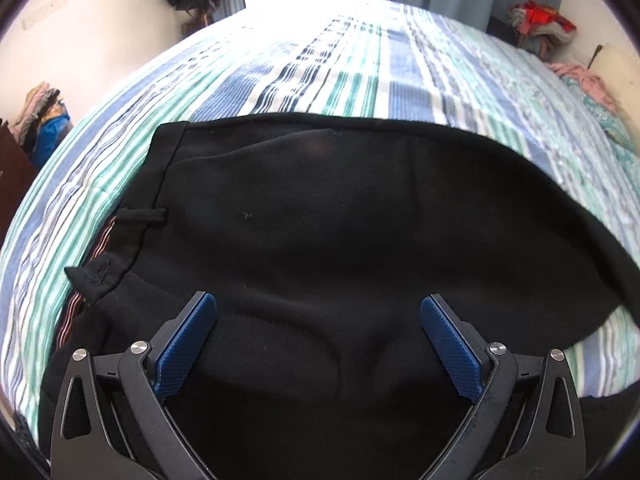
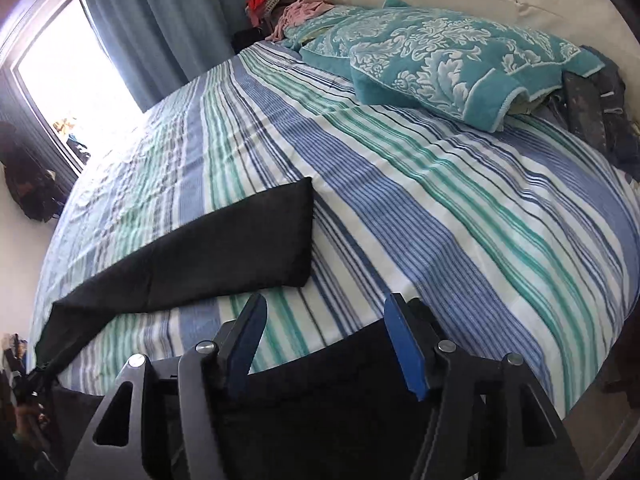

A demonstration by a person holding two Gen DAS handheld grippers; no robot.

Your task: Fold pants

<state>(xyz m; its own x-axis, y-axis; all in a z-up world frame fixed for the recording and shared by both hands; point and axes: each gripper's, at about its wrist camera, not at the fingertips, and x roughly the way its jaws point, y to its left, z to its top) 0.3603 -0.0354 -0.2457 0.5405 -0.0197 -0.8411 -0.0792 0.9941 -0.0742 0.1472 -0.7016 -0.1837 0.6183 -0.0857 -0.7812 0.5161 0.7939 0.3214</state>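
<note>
The black pants (image 1: 320, 220) lie spread on the striped bed (image 1: 360, 72), waistband end to the left, one leg reaching out flat across the sheet in the right wrist view. The left hand-held gripper (image 1: 319, 312) hangs over the seat, jaws wide, gripping nothing. The right hand-held gripper (image 2: 324, 320) hovers over the near leg edge, also wide and empty. I judge folding barely begun: any lengthwise fold is unclear, and the cross folds remain. No containers appear.
</note>
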